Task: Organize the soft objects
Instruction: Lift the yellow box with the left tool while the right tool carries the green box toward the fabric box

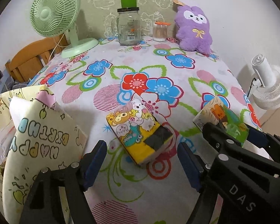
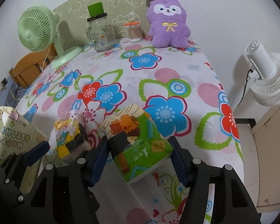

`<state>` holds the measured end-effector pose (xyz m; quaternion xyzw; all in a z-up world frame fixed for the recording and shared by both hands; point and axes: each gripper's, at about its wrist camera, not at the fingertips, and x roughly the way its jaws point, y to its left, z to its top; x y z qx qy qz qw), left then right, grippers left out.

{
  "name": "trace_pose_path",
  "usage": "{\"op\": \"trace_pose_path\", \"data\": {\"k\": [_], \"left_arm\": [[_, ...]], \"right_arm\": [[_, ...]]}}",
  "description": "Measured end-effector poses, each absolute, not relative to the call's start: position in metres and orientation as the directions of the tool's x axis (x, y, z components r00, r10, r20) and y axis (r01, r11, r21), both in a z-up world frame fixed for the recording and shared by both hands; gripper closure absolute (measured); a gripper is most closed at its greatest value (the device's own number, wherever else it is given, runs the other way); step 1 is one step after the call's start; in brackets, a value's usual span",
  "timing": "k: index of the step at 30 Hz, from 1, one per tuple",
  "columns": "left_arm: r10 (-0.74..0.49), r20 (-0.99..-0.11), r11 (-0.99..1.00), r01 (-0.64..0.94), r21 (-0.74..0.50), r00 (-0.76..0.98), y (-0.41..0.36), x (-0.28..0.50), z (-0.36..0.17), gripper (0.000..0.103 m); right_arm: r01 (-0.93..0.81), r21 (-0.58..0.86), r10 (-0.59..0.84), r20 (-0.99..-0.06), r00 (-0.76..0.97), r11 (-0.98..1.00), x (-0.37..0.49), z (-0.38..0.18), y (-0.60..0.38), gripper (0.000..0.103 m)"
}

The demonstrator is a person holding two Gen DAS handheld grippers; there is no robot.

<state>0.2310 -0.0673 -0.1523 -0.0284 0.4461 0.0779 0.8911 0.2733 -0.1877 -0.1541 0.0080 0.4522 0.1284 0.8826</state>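
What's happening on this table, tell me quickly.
A person is tidying soft things with two handheld grippers. The right gripper has its fingers either side of the green tissue pack, seemingly just touching it. The left gripper is open, fingers spread around the yellow cartoon tissue pack, which lies on the flowered tablecloth. A cream birthday bag stands open at the left edge. The purple plush sits untouched at the back.

Counter (image 1: 177, 196) in floral cloth is carrying fan (image 1: 69, 28), jar (image 1: 128, 28), swab tub (image 1: 160, 31), plush (image 1: 194, 29), yellow pack (image 1: 140, 132), green pack (image 2: 138, 141).
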Motion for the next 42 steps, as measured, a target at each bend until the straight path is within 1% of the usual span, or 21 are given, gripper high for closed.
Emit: {"op": "trace_pose_path", "data": {"k": [4, 6, 9, 10, 11, 18, 32, 42], "left_arm": [[0.106, -0.811, 0.984, -0.177, 0.003, 0.576, -0.064, 0.237, -0.156, 0.024], [0.105, -0.813, 0.984, -0.18, 0.001, 0.573, -0.064, 0.239, -0.157, 0.026], [0.105, -0.811, 0.983, -0.185, -0.004, 0.575, -0.064, 0.243, -0.157, 0.031], [0.105, -0.811, 0.982, -0.188, -0.006, 0.575, -0.064, 0.244, -0.157, 0.035], [0.099, -0.813, 0.983, -0.185, -0.011, 0.574, -0.064, 0.245, -0.158, 0.037], [0.109, -0.809, 0.983, -0.182, 0.003, 0.577, -0.064, 0.241, -0.157, 0.043], [0.089, -0.807, 0.991, -0.13, 0.015, 0.584, -0.067, 0.212, -0.156, 0.045], [0.055, -0.799, 0.998, -0.066, 0.02, 0.599, -0.072, 0.18, -0.151, 0.046]], "right_arm": [[-0.208, 0.146, 0.239, -0.798, 0.554, 0.967, 0.277, -0.156, -0.187, 0.038], [-0.196, 0.152, 0.237, -0.798, 0.554, 0.969, 0.28, -0.157, -0.188, 0.038], [-0.187, 0.157, 0.236, -0.796, 0.557, 0.97, 0.282, -0.157, -0.188, 0.038], [-0.187, 0.156, 0.236, -0.796, 0.557, 0.97, 0.283, -0.157, -0.188, 0.038], [-0.188, 0.155, 0.235, -0.796, 0.557, 0.97, 0.283, -0.157, -0.187, 0.038], [-0.202, 0.155, 0.243, -0.798, 0.552, 0.967, 0.281, -0.158, -0.184, 0.038], [-0.203, 0.15, 0.239, -0.802, 0.547, 0.968, 0.246, -0.157, -0.182, 0.038], [-0.187, 0.147, 0.228, -0.799, 0.557, 0.971, 0.213, -0.154, -0.181, 0.038]]}}
